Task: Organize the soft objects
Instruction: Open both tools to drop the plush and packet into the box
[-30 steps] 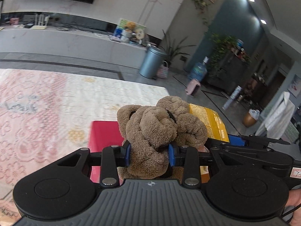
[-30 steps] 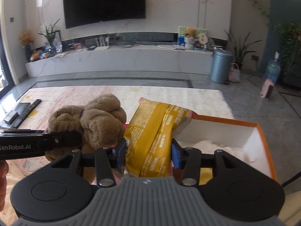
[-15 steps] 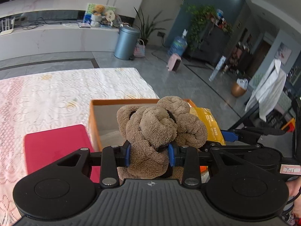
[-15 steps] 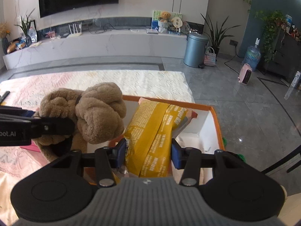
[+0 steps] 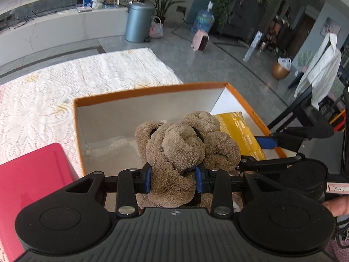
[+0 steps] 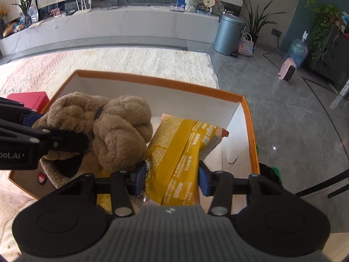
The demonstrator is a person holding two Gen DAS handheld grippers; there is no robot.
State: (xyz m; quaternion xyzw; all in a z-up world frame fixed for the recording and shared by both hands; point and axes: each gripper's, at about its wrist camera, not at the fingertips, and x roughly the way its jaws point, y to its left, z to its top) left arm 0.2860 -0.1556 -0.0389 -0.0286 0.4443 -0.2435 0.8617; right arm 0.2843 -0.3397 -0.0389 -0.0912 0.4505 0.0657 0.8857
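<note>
My left gripper (image 5: pixel 173 180) is shut on a brown plush toy (image 5: pixel 181 150), whose knotted fuzzy body bulges above the blue pads. In the right wrist view the same plush toy (image 6: pixel 113 137) hangs at the left, over the open orange-rimmed box (image 6: pixel 157 80). My right gripper (image 6: pixel 172 180) is shut on a yellow snack bag (image 6: pixel 181 152), which sticks up and forward above the box's white inside. In the left wrist view the yellow bag (image 5: pixel 242 131) shows just right of the plush, with the right gripper's finger (image 5: pixel 266 142) beside it. Both loads hang side by side over the box (image 5: pixel 150 89).
A red flat item (image 5: pixel 32 174) lies left of the box on the white lace cloth (image 5: pixel 65 83). Grey tiled floor runs to the right, with a grey bin (image 6: pixel 229 35), a pink heater (image 6: pixel 288 73) and a water bottle (image 6: pixel 297 50). A small red object (image 6: pixel 41 178) lies in the box's near-left corner.
Both grippers carried their loads forward and down, from beside the box to above it. The views swung right and tilted down; the box now fills the middle of both. Both grips are unchanged.
</note>
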